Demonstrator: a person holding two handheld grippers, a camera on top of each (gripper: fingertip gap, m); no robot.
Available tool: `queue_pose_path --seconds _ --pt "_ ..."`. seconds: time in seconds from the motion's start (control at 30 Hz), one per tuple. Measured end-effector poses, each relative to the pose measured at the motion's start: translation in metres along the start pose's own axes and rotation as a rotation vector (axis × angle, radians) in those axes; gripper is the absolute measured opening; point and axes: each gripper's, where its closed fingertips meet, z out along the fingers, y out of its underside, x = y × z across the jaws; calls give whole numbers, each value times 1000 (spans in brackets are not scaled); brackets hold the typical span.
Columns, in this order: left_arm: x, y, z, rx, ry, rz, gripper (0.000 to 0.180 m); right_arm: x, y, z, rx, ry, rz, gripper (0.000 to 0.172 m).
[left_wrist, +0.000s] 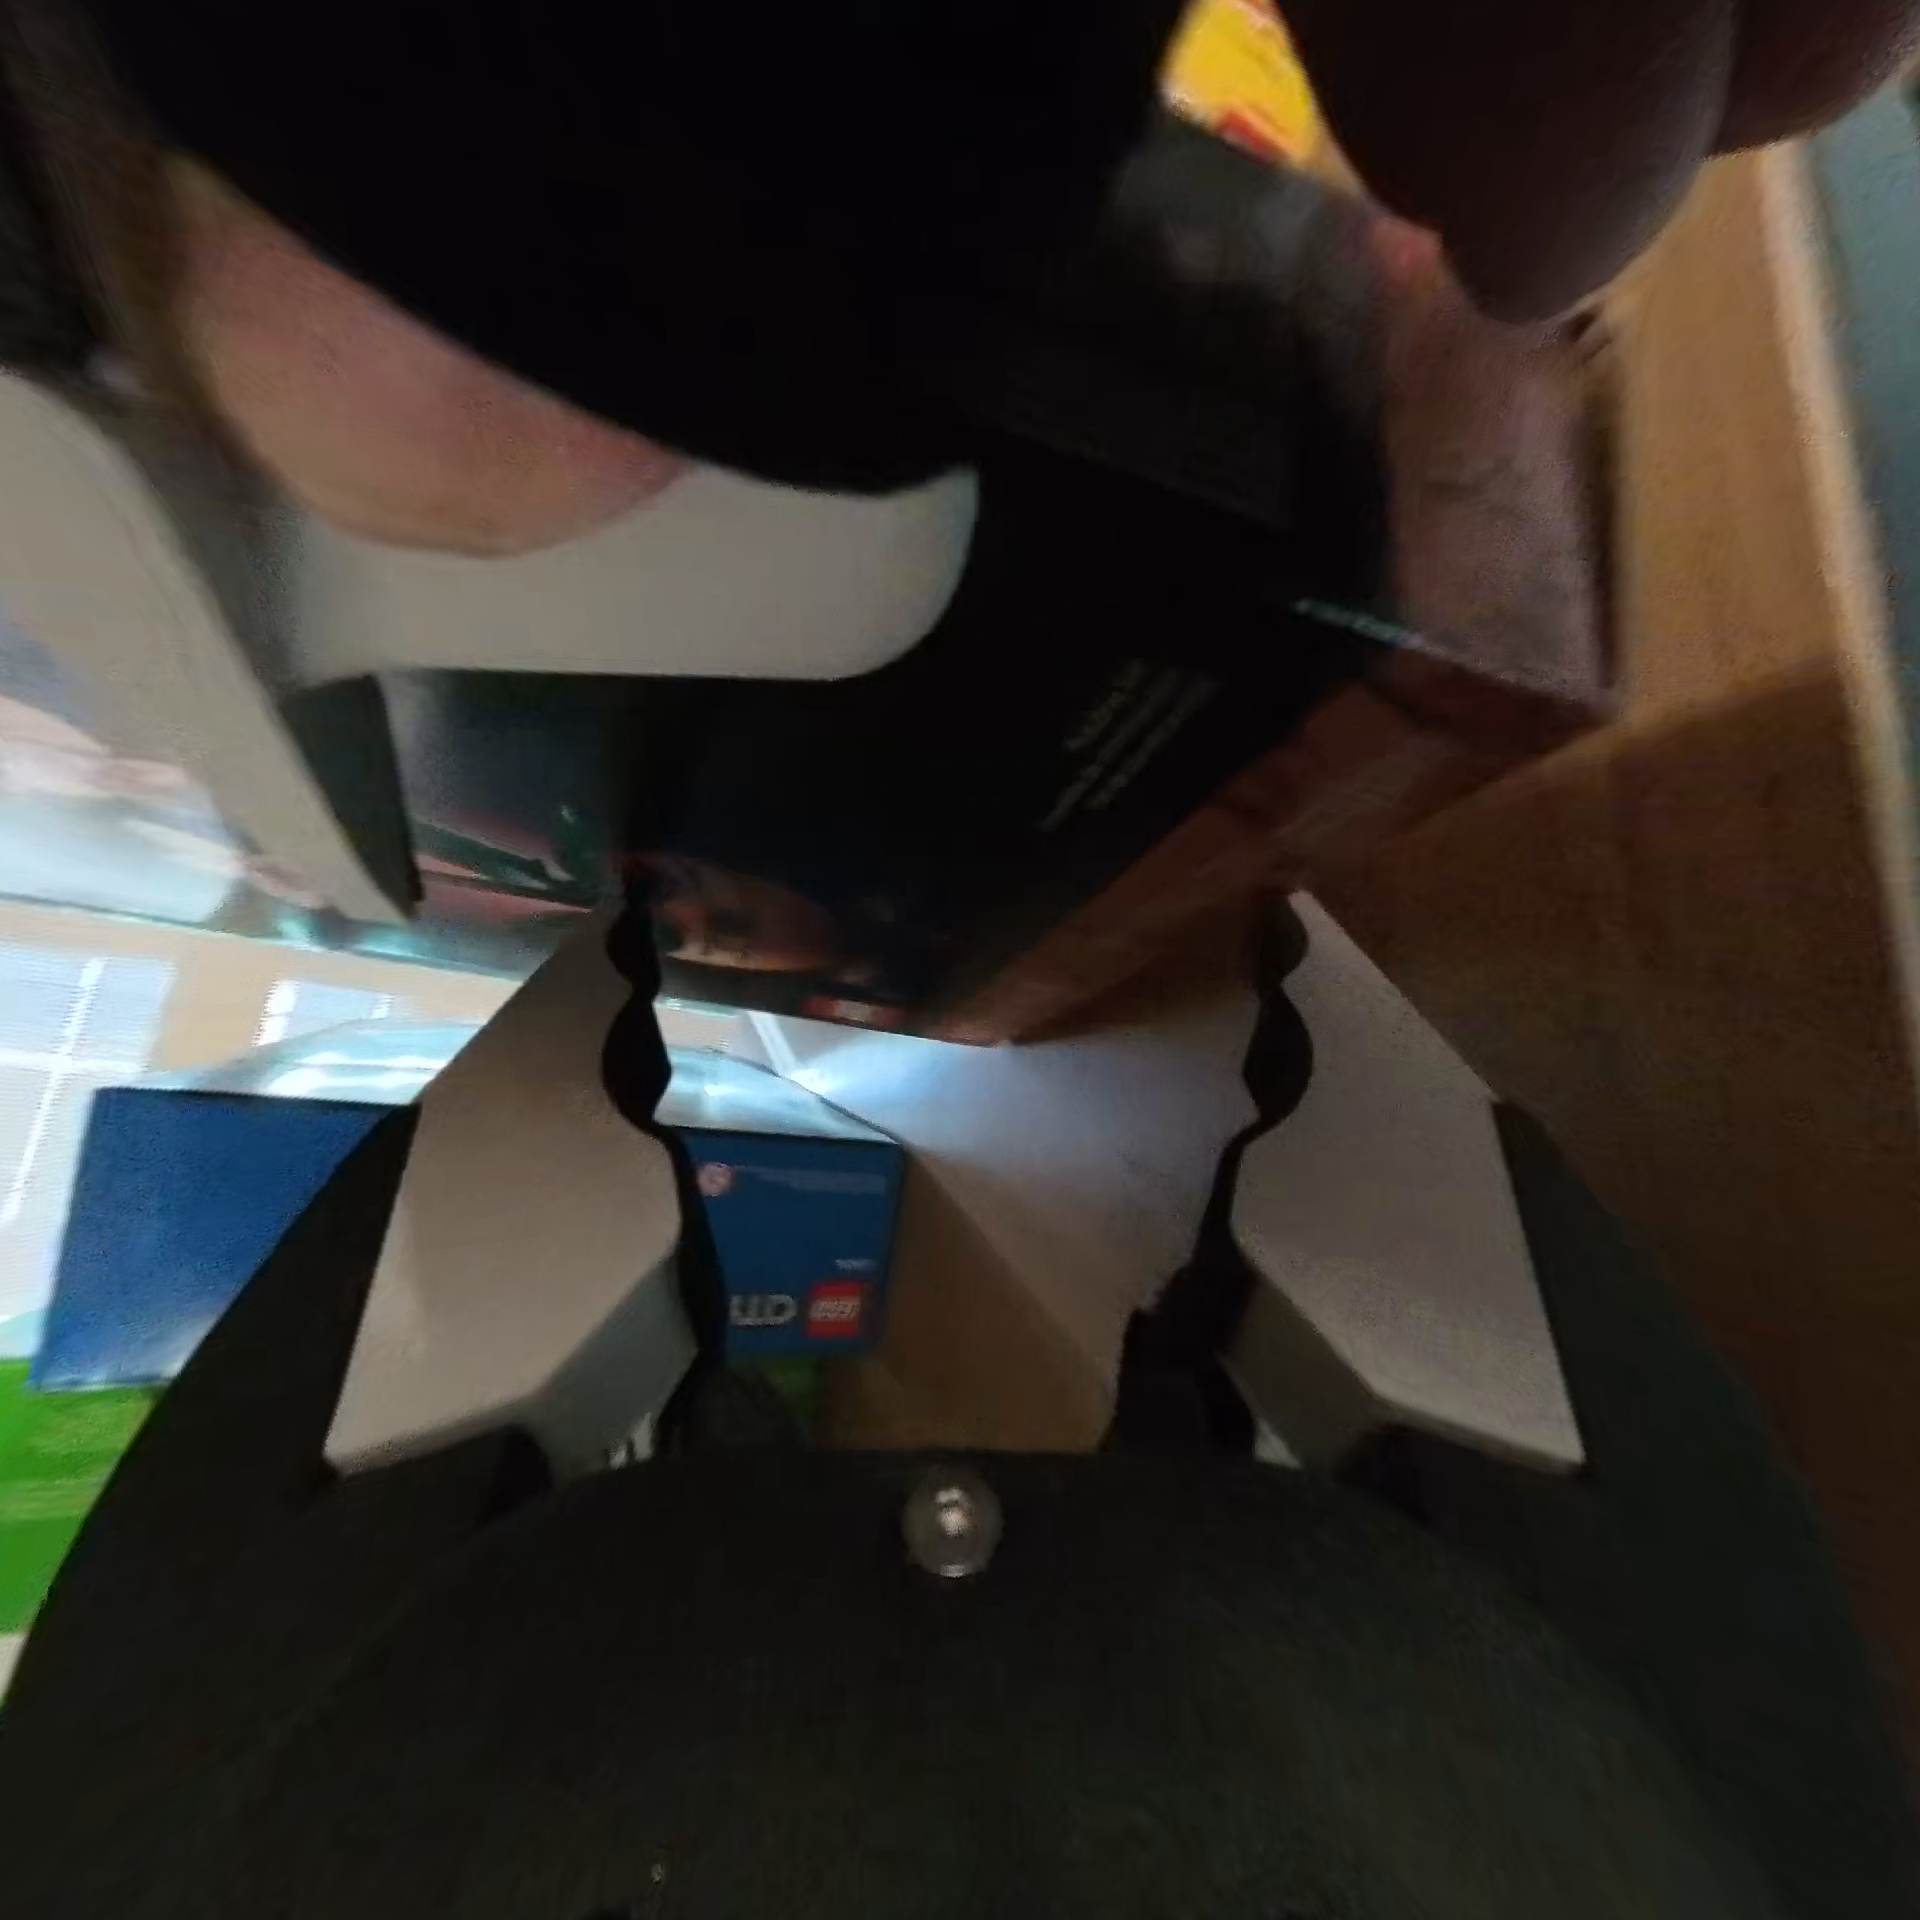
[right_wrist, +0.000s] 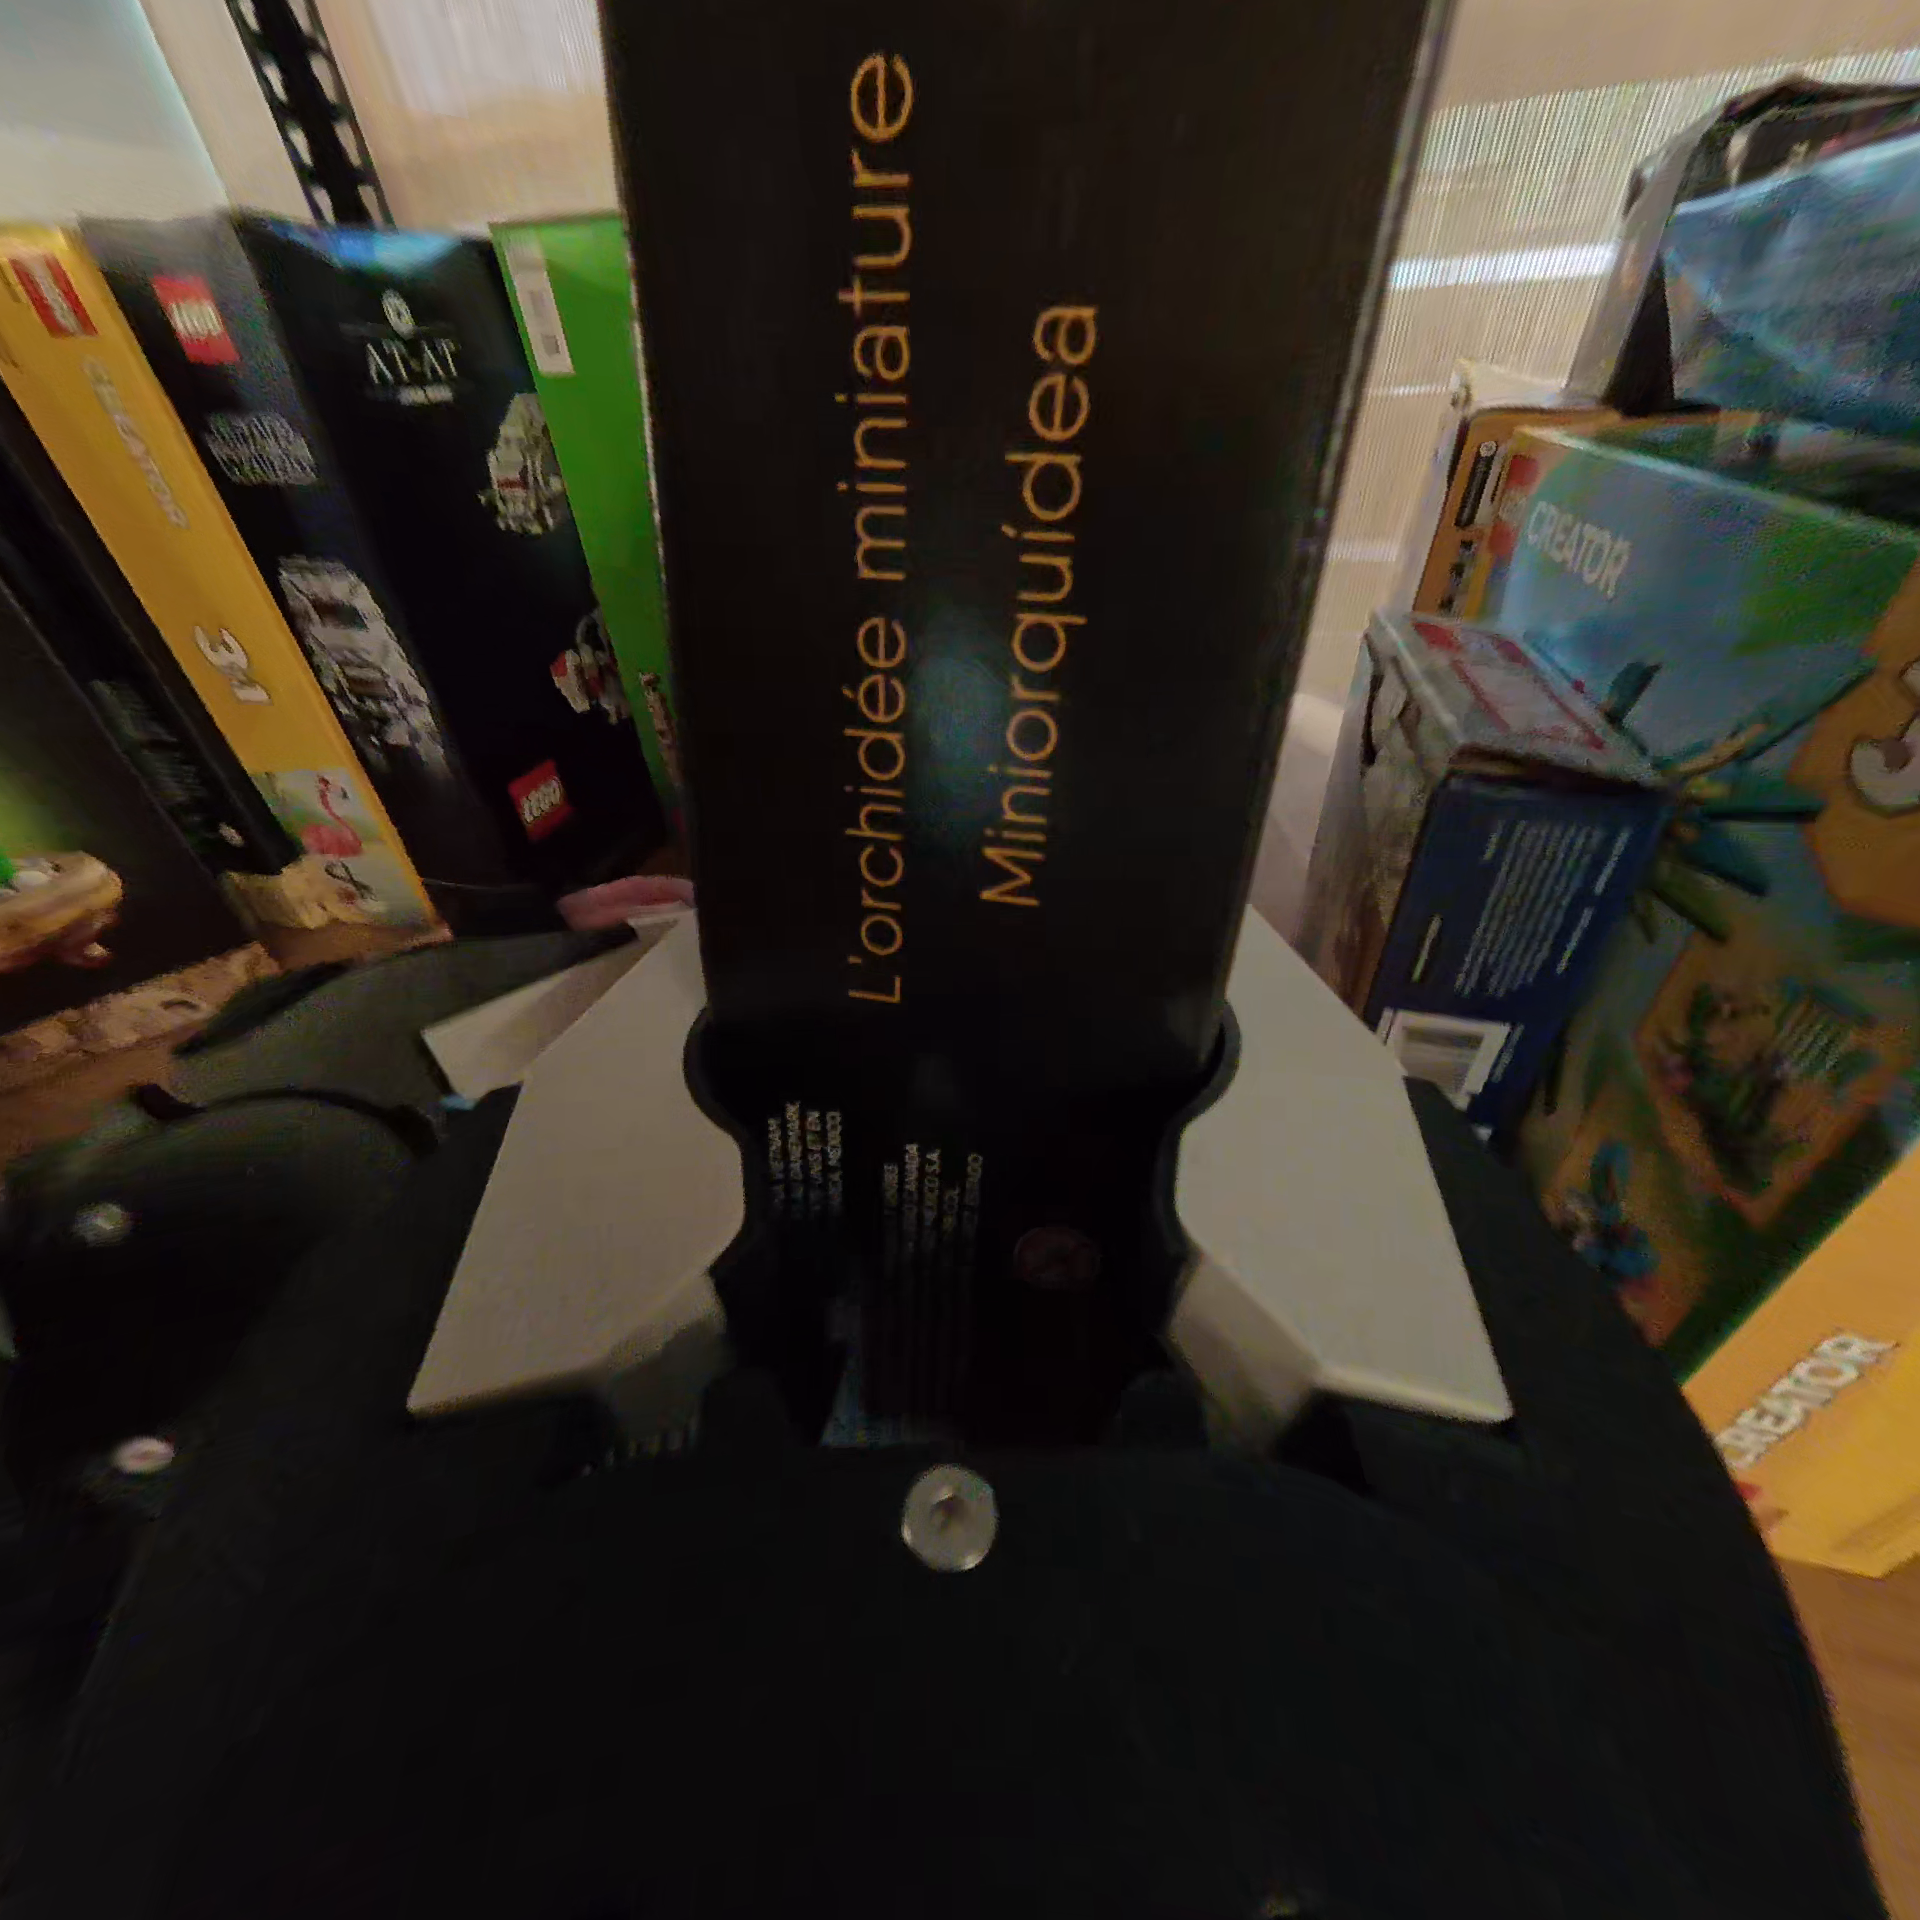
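Frankly, my left wrist view is smeared, but I can read enough of it. The left gripper (left_wrist: 951, 966) has its fingers spread wide with nothing between them. Their tips sit just at the lower corner of the black box (left_wrist: 935, 779) without clamping it. Below that corner lies a blue box (left_wrist: 468, 1226), and brown cardboard (left_wrist: 1558, 935) fills the right side of that view. At the upper left, a white finger of the other gripper (left_wrist: 343, 769) lies against the black box, with a hand (left_wrist: 416, 447) behind it. In my right wrist view, a row of boxes leans along the left. It runs from a yellow box (right_wrist: 156, 499) through a black box with a white vehicle pictured on it (right_wrist: 416, 520) to a green box (right_wrist: 582, 416), with a black perforated shelf upright (right_wrist: 301, 104) behind them. In the middle, the right gripper (right_wrist: 961, 1039) pinches the black box, one dark pad (right_wrist: 707, 1049) pressed on each long side near its lower end. The box is held off the surfaces and stands upright between the row and the stack. It is tall and narrow, matte black, with orange lettering up its face and small white print low down. Its edges look crisp and undented. To the right is a stack of boxes. A dark blue box (right_wrist: 1507, 914) is nearest, a teal box with a yellow picture (right_wrist: 1714, 675) sits behind it, and a yellow box (right_wrist: 1818, 1455) rests on the wooden tabletop (right_wrist: 1860, 1714).
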Motion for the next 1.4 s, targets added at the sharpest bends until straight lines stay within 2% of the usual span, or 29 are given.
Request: queue_pose_path --seconds 0.13,0.2,0.4,0.87,1.13,1.4 --pt "15 16 -13 -50 92 -46 92 2 23 3 49 11 11 83" --pt "18 17 -26 -25 138 -80 98 1 23 7 41 18 -12 83" --pt "22 38 -52 -35 223 -211 100 -6 29 33 -37 74 -117 83" --pt "18 78 -81 -20 199 -334 92 17 31 114 -130 124 -98 83" --pt "16 76 -84 1 193 -365 93 26 32 155 -171 144 -54 84" --pt "18 73 -83 5 192 -361 92 35 30 191 -177 97 -68 83"
